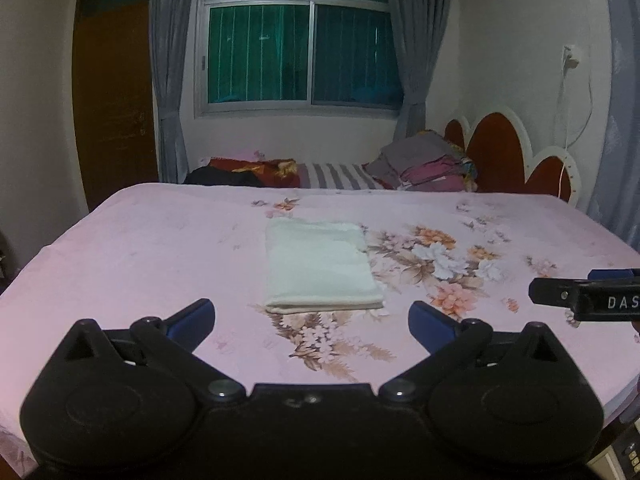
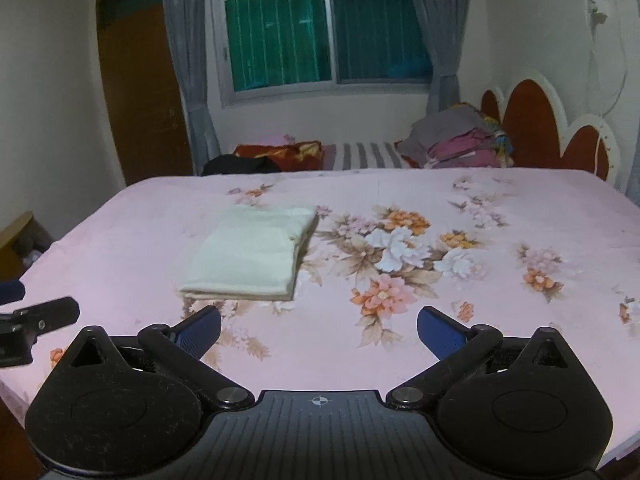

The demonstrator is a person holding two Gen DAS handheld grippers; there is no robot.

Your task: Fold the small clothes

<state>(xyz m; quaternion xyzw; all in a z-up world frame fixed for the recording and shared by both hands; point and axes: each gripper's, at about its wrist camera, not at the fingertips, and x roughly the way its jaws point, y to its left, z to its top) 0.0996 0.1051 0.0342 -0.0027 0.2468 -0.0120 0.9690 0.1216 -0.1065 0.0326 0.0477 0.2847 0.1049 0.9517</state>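
step: fold looks complete | white cloth [image 1: 322,266] folded flat mid-bed on floral sheet [image 1: 160,240] | left gripper [image 1: 311,318], right gripper [image 2: 319,326]: fingers spread, empty, short of cloth | next: probably fetch another garment

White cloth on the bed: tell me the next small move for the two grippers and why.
Probably draw both grippers back and leave it. The white cloth already lies folded in a neat rectangle on the pink floral sheet. The left gripper and right gripper are wide open, empty and short of its near edge. Fetching another piece from the pile by the headboard would likely follow.
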